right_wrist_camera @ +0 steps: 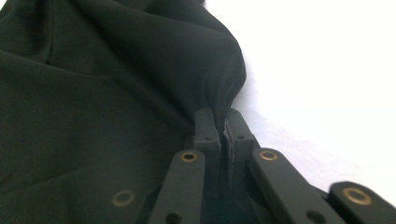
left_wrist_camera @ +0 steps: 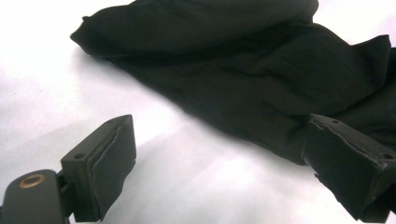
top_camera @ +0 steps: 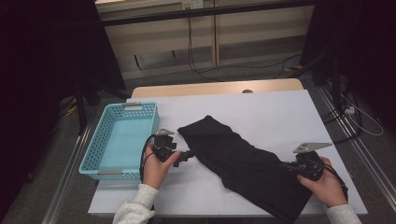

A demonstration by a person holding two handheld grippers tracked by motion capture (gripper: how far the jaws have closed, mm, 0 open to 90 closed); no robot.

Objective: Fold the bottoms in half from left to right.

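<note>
Spread diagonally across the white-topped counter (top_camera: 280, 112): a long black garment of soft, crumpled fabric (top_camera: 243, 163), running from near the middle of the counter down toward its near right corner, with the lower end reaching the near edge. Clamped on the right-hand edge of that fabric, close to the near right corner: the right gripper (top_camera: 292, 166), held in the person's right hand (top_camera: 327, 184), a grey three-cornered plate on top. Seen from the right gripper view, fingers (right_wrist_camera: 207, 126) pressed together with a fold of the black cloth (right_wrist_camera: 93, 93) pinched between them and bunched up just ahead. Beside the garment's left edge, toward the near left part of the counter: the left gripper (top_camera: 187, 155), held in the left hand (top_camera: 156, 168), a pale sleeve at the wrist. Fingers (left_wrist_camera: 109, 163) standing wide apart in the left gripper view, nothing between them but bare white counter, the dark cloth (left_wrist_camera: 243, 79) lying just beyond and reaching up to the right-hand finger; touching or not, cannot tell. Along the left edge of the counter, just left of the left hand: a light blue perforated plastic basket (top_camera: 95, 147), rectangular, partly overhanging the white top.
</note>
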